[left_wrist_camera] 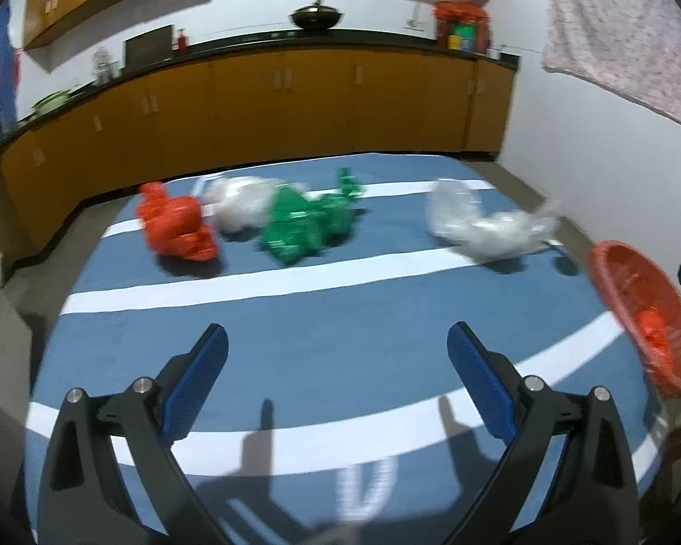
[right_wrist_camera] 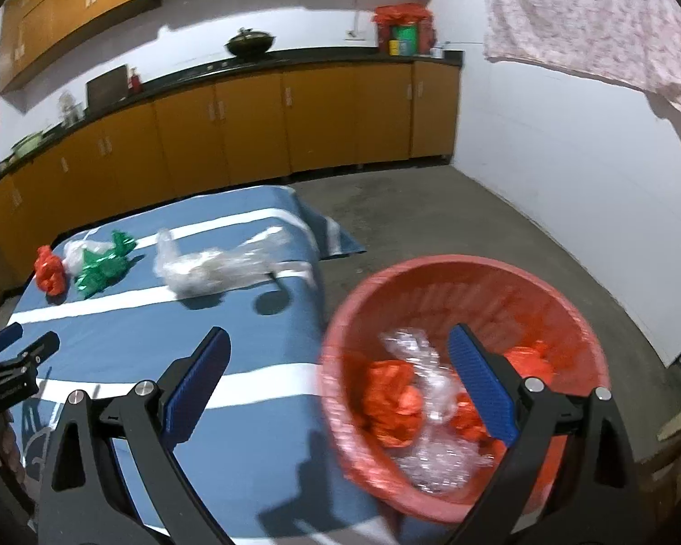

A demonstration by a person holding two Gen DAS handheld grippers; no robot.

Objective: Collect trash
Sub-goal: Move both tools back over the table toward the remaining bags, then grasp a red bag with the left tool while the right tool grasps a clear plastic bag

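On the blue striped cloth (left_wrist_camera: 331, 363) lie a crumpled red bag (left_wrist_camera: 177, 225), a white bag (left_wrist_camera: 238, 202), a green bag (left_wrist_camera: 304, 222) and a clear plastic bag (left_wrist_camera: 486, 222); the same four lie in the right wrist view: the red bag (right_wrist_camera: 49, 270), white bag (right_wrist_camera: 75, 252), green bag (right_wrist_camera: 102, 265) and clear bag (right_wrist_camera: 213, 263). A red basket (right_wrist_camera: 563, 318) beside the table holds red and clear plastic. My left gripper (left_wrist_camera: 338, 345) is open and empty above the cloth. My right gripper (right_wrist_camera: 338, 349) is open and empty over the basket's near rim.
The basket also shows at the right edge of the left wrist view (left_wrist_camera: 613, 281). Orange kitchen cabinets (left_wrist_camera: 295, 100) run along the back wall. A pink cloth (right_wrist_camera: 585, 22) hangs at the upper right. Bare concrete floor (right_wrist_camera: 431, 218) lies beyond the table.
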